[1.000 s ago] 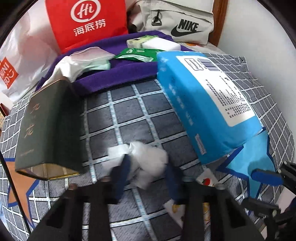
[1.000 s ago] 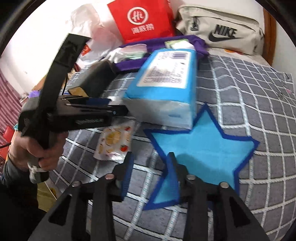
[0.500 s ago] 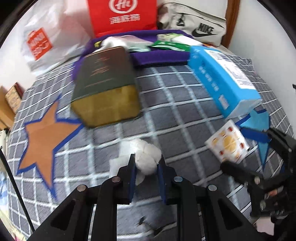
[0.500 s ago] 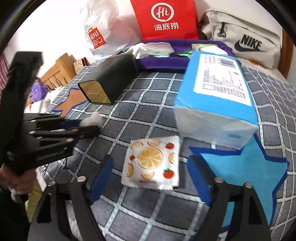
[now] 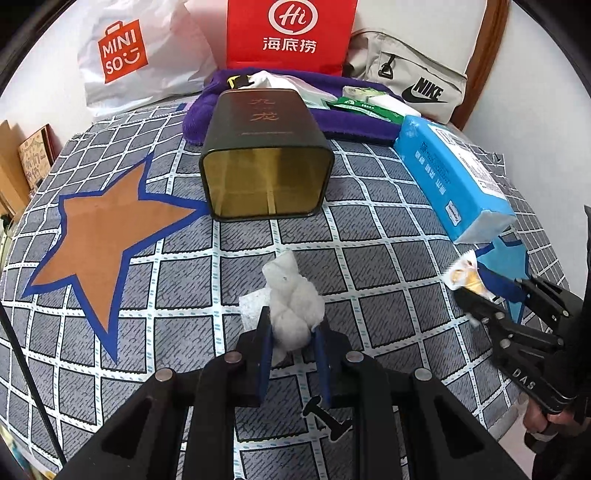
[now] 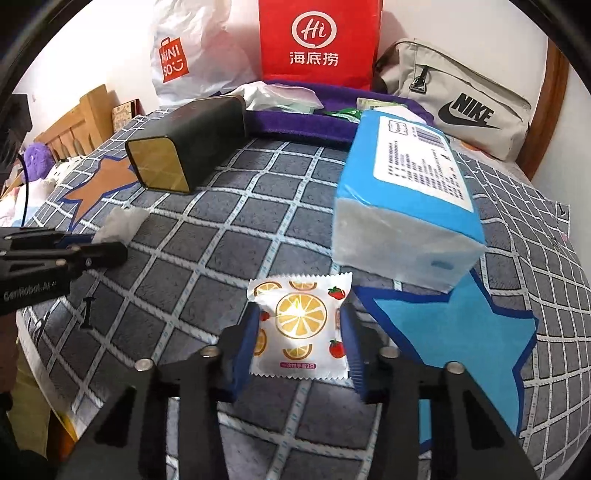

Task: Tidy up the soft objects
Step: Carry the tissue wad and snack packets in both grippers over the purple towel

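Left gripper (image 5: pixel 291 341) was pinching one crumpled white tissue wad (image 5: pixel 291 306) between its blue pads, wad held just above the grey checked bedspread (image 5: pixel 369 266). Right gripper (image 6: pixel 300 345) had its pads either side of one fruit-print sachet (image 6: pixel 300 326), pads at the sachet's edges; could not tell whether they were squeezing it or only bracketing it, sachet lay flat on the cover. One dark green tin (image 5: pixel 264 155) lay on its side, gold open mouth facing the left camera, beyond the wad. One blue tissue pack (image 6: pixel 408 206) sat just behind the sachet, its near end over the tip of the blue star (image 6: pixel 461 332). Two star prints counted: that blue one and one orange star (image 5: pixel 99 229) left of the tin. One purple towel (image 5: pixel 347 122) lay behind the tin with several small packets on it, count unclear from this angle. At the back, three bags: one white Miniso bag (image 5: pixel 122 55), one red Hi bag (image 5: pixel 291 33), one beige Nike bag (image 6: pixel 454 99).
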### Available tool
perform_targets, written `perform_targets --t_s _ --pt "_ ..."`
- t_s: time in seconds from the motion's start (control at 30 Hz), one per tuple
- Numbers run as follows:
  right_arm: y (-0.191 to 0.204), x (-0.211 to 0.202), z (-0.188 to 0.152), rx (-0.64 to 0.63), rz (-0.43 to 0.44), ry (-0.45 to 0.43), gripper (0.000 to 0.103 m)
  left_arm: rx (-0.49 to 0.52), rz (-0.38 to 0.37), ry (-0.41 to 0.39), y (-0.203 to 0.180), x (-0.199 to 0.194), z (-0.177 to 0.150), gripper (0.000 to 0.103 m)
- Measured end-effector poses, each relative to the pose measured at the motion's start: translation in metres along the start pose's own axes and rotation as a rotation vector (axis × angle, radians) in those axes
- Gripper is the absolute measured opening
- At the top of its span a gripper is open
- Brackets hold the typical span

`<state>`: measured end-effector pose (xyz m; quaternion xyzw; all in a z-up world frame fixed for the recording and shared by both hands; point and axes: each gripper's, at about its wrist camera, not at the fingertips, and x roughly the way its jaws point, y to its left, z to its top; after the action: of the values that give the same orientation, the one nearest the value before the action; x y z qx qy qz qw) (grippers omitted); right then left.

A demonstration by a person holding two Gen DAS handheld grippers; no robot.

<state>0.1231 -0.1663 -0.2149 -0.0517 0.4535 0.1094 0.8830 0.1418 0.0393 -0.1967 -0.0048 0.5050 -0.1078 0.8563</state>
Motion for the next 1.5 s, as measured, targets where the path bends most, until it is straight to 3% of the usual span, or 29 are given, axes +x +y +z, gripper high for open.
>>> perform_targets --t_s 0.03,0.13,0.53,0.97,1.5 --pt "0.000 -0.001 -0.001 -0.002 0.003 0.004 0.017 -0.011 -0.008 0.000 0.002 -0.001 -0.001 0.019" --pt "-0.008 -0.007 -0.010 0.016 0.032 0.019 0.013 -0.028 -0.027 0.001 0.004 -0.004 -0.002 0.019" --pt "-0.045 -0.049 -0.010 0.102 0.052 -0.020 0.012 -0.053 -0.025 -0.051 0.004 -0.043 0.015 0.018" --pt "-0.069 -0.093 0.042 0.127 0.063 -0.158 0.012 -0.072 -0.019 -0.112 0.007 -0.077 0.058 0.018" --pt "-0.071 -0.076 0.123 0.055 0.068 -0.200 0.013 -0.072 0.009 -0.130 0.015 -0.071 0.120 0.018"
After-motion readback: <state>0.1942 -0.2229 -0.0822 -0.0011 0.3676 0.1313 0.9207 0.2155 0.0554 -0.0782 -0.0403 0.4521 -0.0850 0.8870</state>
